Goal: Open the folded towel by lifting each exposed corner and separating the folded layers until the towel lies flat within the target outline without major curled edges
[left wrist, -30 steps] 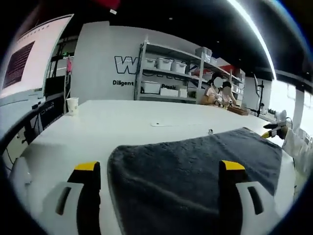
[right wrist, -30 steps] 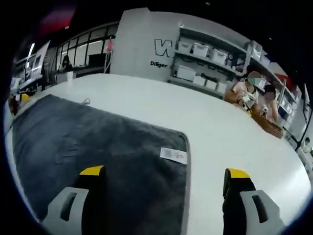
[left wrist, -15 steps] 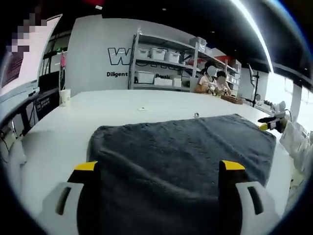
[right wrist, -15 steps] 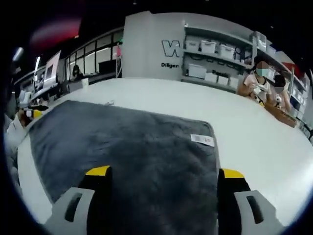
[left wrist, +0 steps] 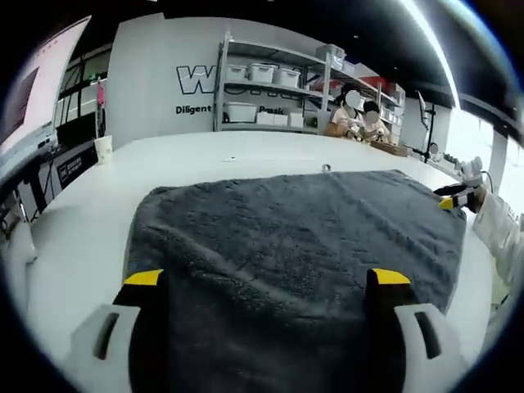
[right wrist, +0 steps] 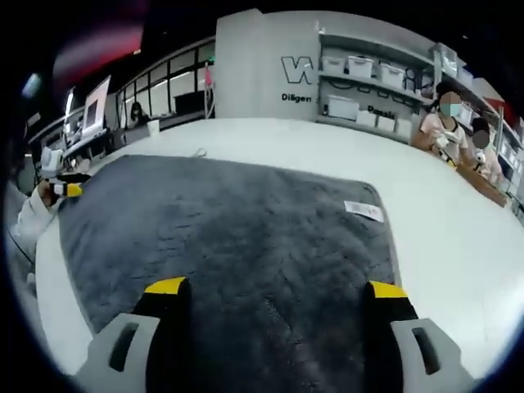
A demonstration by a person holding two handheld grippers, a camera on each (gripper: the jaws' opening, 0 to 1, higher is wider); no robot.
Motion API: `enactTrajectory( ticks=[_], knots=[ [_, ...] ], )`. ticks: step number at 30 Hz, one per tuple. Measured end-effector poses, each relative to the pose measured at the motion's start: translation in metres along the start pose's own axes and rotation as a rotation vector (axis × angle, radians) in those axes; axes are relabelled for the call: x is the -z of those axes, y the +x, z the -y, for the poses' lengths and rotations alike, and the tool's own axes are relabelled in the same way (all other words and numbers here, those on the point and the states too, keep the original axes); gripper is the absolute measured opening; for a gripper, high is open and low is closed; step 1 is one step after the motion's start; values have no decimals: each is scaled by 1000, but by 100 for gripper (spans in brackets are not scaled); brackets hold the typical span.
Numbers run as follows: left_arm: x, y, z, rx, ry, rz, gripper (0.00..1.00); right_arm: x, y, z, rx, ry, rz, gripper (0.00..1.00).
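Note:
A dark grey towel [left wrist: 295, 237] lies spread on the white table [left wrist: 188, 160], its surface slightly rumpled. In the right gripper view the towel [right wrist: 237, 237] shows a white label [right wrist: 364, 211] near its far right corner. My left gripper [left wrist: 267, 282] hangs open just above the towel's near edge, with nothing between its yellow-tipped fingers. Over the opposite side my right gripper [right wrist: 275, 288] is likewise open and holds nothing. The right gripper [left wrist: 454, 201] appears at the towel's right end with a white sleeve behind it. The left gripper [right wrist: 61, 188] appears at the towel's left end.
A paper cup [left wrist: 103, 149] stands at the table's far left and a small object [left wrist: 326, 169] lies just beyond the towel. Shelves with white bins [left wrist: 262, 90] line the back wall. Two people [left wrist: 352, 115] sit at the table's far end.
Both cameras have moved in over the towel, so it takes up more of each view. The towel itself lies as before, and both grippers stay open.

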State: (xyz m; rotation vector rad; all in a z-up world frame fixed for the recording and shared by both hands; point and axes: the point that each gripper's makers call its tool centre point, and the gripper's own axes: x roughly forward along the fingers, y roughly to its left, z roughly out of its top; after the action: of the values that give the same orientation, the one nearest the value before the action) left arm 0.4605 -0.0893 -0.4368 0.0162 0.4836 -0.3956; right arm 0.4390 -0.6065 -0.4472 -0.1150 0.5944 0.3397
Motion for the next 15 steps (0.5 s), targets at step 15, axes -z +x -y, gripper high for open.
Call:
enactTrajectory(
  ticks=[15],
  knots=[
    [8, -1, -3, -15, 72, -21, 99, 4, -4, -5, -58, -28, 19, 91]
  ],
)
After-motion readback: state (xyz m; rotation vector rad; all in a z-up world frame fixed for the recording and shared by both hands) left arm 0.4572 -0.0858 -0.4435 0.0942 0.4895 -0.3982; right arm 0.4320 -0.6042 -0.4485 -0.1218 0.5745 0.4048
